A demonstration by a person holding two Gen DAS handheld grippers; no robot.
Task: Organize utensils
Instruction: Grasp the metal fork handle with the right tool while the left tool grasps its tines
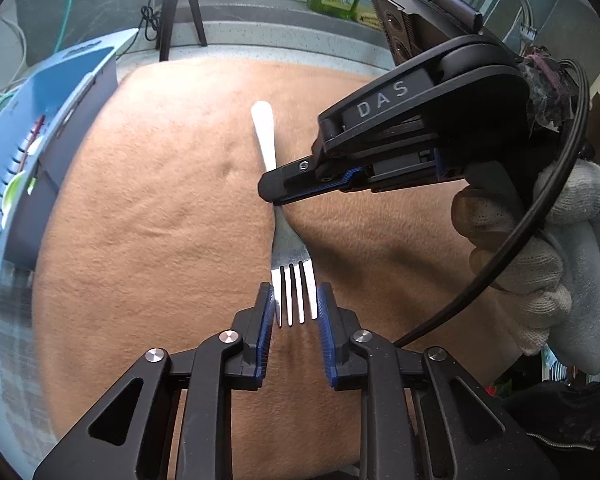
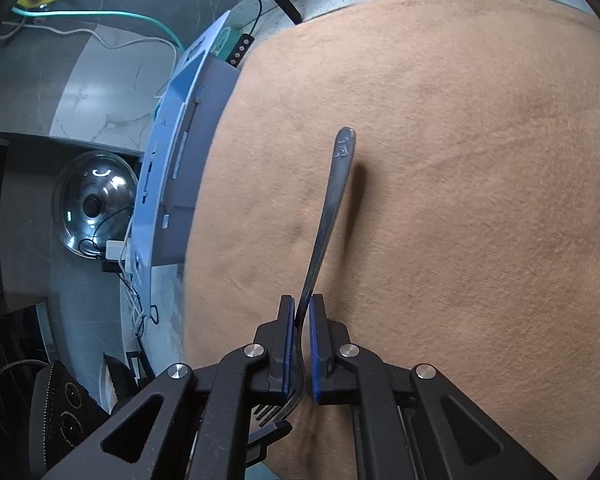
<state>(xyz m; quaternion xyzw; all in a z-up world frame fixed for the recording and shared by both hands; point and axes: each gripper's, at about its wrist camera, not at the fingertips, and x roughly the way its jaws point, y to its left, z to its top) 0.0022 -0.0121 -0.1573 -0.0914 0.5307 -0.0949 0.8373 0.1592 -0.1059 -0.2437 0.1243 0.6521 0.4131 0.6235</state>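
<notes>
Leftmost in the left wrist view stood a blue rack (image 1: 40, 120) at the frame's left edge, beside the brown cloth (image 1: 160, 240) that covered the surface. At centre a metal fork (image 1: 290, 248) lay on the cloth, handle toward the top of the frame, tines toward the bottom. The left gripper (image 1: 294, 312) had its fingers (image 1: 265, 312) closed narrow on the tines, one blue pad against each outer tine. Right of centre, the right gripper (image 1: 274, 196) came in from the right edge, held by a hand in a white knit glove (image 1: 540, 248), its fingertips pinched on the fork's neck. In the right wrist view, the rack (image 2: 172, 152) curved down the left, and the right gripper's fingers (image 2: 288, 344) clamped the fork (image 2: 332, 200) edge-on at lower centre, handle pointing upward over the cloth (image 2: 460, 200).
</notes>
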